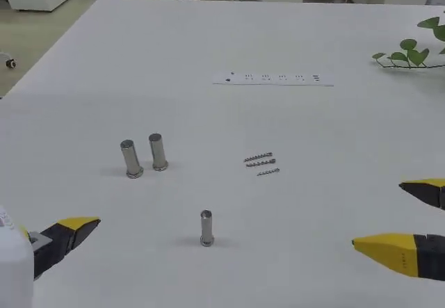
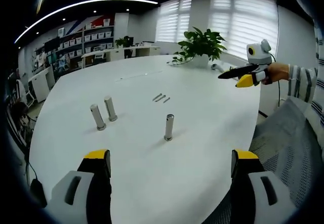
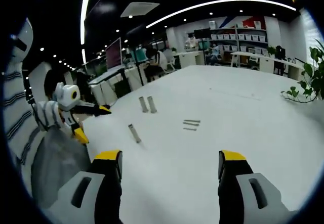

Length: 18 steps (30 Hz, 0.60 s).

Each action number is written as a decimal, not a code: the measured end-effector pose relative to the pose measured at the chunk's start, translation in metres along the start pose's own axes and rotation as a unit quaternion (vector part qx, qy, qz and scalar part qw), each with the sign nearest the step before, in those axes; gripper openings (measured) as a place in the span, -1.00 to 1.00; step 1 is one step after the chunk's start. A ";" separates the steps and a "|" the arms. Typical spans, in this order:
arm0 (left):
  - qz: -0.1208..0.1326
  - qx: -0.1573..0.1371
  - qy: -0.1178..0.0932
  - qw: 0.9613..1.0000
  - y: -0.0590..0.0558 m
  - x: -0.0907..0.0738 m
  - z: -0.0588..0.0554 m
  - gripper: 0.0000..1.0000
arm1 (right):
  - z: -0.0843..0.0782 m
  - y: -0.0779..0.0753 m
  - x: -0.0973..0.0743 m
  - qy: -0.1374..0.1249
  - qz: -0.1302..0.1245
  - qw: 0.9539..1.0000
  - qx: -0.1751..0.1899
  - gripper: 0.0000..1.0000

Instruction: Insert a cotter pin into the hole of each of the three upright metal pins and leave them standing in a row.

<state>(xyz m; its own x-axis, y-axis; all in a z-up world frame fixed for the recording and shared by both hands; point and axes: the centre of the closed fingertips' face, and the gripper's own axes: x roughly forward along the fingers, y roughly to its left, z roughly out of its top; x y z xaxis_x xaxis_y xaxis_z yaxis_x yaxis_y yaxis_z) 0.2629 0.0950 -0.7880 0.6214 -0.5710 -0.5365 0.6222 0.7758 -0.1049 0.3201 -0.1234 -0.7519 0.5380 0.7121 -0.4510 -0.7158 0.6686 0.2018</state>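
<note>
Three upright metal pins (image 1: 158,152); cotter pins (image 1: 260,163), seemingly three, loose on table (image 1: 313,204).

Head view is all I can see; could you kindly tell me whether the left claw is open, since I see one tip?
Observer: Yes; in the left gripper view the left claw is wide open, with nothing between its jaws.
Operator: What lies ahead of it?
Observer: The lone metal pin stands centred between those jaws, farther out, untouched.
Operator: And the leaves at my top right?
Observer: They belong to a bushy plant standing at the far edge of the table.
</note>
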 end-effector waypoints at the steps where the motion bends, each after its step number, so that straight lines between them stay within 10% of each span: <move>1: 0.001 -0.001 -0.001 1.000 0.000 -0.002 0.001 0.99 | 0.003 0.001 0.003 -0.008 0.008 1.000 0.002 0.53; 18: -0.017 -0.023 -0.012 1.000 0.004 -0.012 0.006 0.99 | 0.007 0.007 0.056 0.048 0.099 0.989 -0.097 0.31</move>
<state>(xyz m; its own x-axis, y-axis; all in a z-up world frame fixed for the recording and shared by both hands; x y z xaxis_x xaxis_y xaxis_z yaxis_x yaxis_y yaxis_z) 0.2610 0.1030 -0.7767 0.6128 -0.6025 -0.5113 0.6203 0.7676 -0.1612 0.3490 -0.0772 -0.7697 0.3400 0.7955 -0.5015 -0.8799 0.4574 0.1290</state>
